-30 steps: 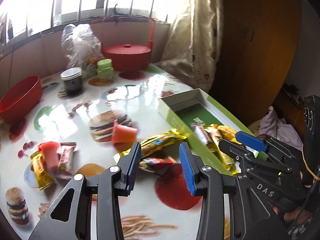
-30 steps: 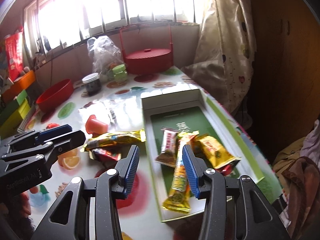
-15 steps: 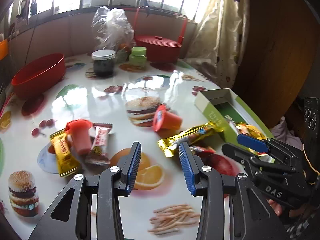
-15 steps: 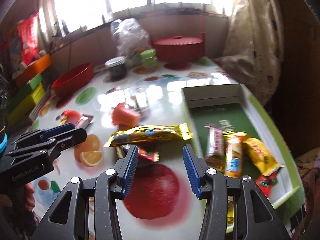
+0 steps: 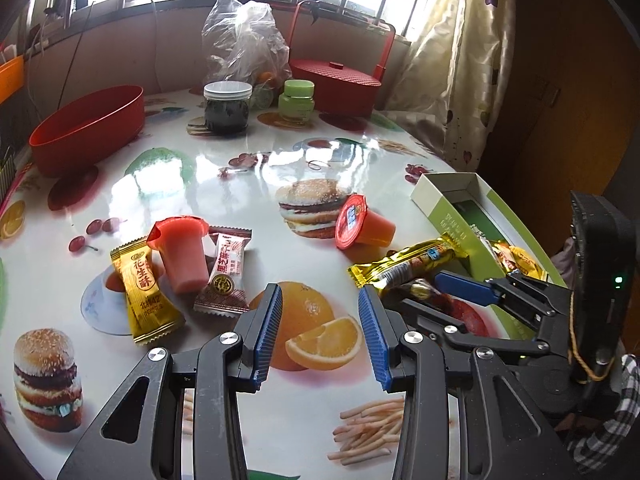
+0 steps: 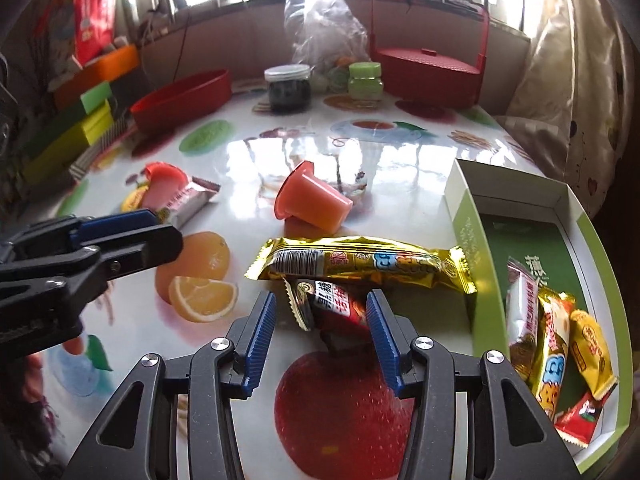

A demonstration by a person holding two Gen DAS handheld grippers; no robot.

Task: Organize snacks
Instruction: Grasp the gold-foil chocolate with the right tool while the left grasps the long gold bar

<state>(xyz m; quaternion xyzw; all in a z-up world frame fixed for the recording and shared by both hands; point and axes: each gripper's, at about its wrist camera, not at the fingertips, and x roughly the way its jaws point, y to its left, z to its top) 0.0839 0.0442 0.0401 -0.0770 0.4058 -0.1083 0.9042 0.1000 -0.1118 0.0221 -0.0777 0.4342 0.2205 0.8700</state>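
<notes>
Lying loose on the glossy printed table are several snacks, and some of their labels are showing readable writing. In the left wrist view, a yellow wrapper is displaying the characters 花生酥, and a white-and-maroon wrapper beside it is carrying Chinese print too small to read. Between those two an orange jelly cup is lying, and a second jelly cup is resting on its side near the middle of the table: two cups in all.

The right gripper is hovering low with its blue pads spread, and a small red packet with white characters is sitting between them, close to the right pad; whether that pad is touching it cannot be told. Just beyond the red packet, a long gold bar is lying crosswise, showing a barcode and blue cartoon lettering that is not legible.

The green-and-white box is standing at the table's right edge, holding about five wrapped snacks piled at its near end; white characters are printed on its green floor and on its outer wall.

The left gripper is hanging over a printed orange, pads spread, gripping nothing.
</notes>
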